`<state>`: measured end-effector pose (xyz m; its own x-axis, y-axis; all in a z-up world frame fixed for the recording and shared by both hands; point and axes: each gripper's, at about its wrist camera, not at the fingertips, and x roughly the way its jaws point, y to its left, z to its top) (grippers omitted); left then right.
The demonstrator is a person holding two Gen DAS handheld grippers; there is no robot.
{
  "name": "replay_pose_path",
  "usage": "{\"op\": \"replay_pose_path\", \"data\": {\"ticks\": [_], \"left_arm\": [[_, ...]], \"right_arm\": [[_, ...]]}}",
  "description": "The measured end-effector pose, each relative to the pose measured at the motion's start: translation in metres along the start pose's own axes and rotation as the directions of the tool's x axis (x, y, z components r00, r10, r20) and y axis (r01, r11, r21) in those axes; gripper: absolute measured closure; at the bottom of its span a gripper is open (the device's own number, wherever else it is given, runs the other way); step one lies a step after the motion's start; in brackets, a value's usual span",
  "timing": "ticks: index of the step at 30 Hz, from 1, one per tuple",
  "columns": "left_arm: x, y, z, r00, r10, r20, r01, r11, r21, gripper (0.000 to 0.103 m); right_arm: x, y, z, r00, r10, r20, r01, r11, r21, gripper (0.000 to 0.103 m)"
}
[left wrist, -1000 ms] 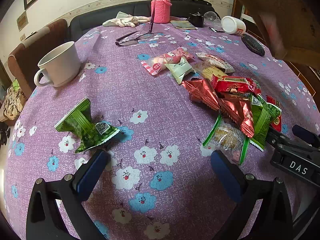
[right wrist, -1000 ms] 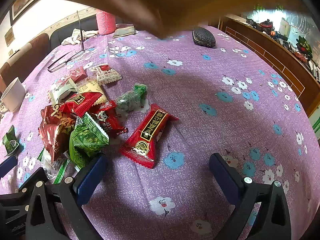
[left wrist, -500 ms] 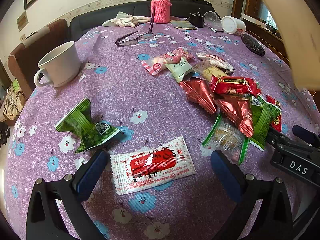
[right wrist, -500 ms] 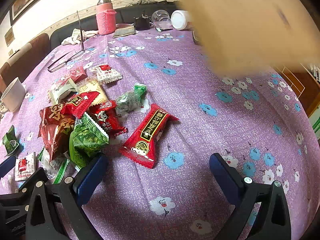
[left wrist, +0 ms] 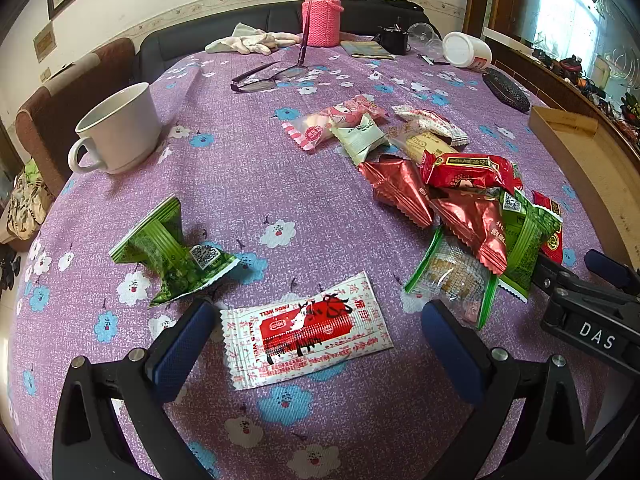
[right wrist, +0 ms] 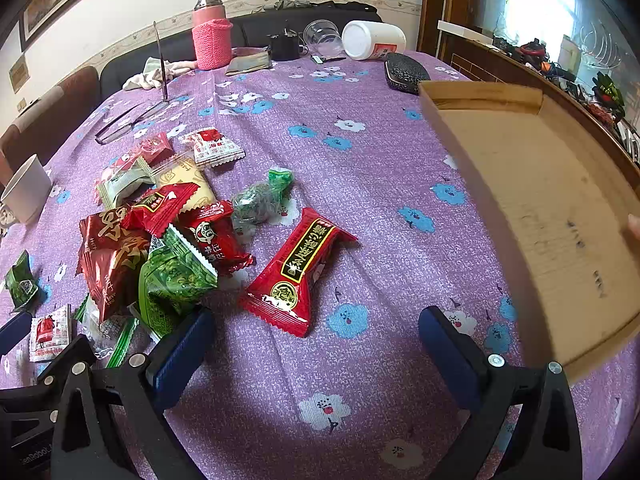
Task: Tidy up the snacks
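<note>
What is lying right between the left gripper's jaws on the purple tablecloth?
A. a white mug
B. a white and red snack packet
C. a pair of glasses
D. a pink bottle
B. The white and red snack packet lies flat on the tablecloth between the open jaws of the left gripper, while the white mug, the glasses and the pink bottle sit much farther back.

Lying flat between open jaws: white-and-red sachet (left wrist: 306,330). Sitting crumpled to its left: green packet (left wrist: 172,250). Piling up on the right: red, green and clear wrappers (left wrist: 460,208). Lying apart, angled: long red pack (right wrist: 298,272). Tilting at the table edge: cardboard box (right wrist: 536,200), empty.
</note>
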<state>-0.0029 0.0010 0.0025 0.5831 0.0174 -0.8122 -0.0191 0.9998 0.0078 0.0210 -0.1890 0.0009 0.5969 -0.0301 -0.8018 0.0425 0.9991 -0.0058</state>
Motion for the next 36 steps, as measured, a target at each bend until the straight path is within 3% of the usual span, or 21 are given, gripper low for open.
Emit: {"op": "replay_pose_path", "data": {"ticks": [24, 31, 36], "left_arm": [[0.0, 0.0, 0.0, 1.0, -0.002, -0.005, 0.002, 1.0, 0.002, 0.0], [-0.013, 0.009, -0.004, 0.997, -0.073, 0.019, 0.073, 0.997, -0.038, 0.0], [-0.044, 0.016, -0.009, 0.991, -0.116, 0.063, 0.119, 0.991, -0.054, 0.0]], "right_arm": [[0.0, 0.0, 0.0, 1.0, 0.0, 0.0, 0.0, 1.0, 0.0, 0.001], [0.0, 0.0, 0.0, 1.0, 0.0, 0.0, 0.0, 1.0, 0.0, 0.001], [0.0, 0.0, 0.0, 1.0, 0.0, 0.0, 0.0, 1.0, 0.0, 0.001]]}}
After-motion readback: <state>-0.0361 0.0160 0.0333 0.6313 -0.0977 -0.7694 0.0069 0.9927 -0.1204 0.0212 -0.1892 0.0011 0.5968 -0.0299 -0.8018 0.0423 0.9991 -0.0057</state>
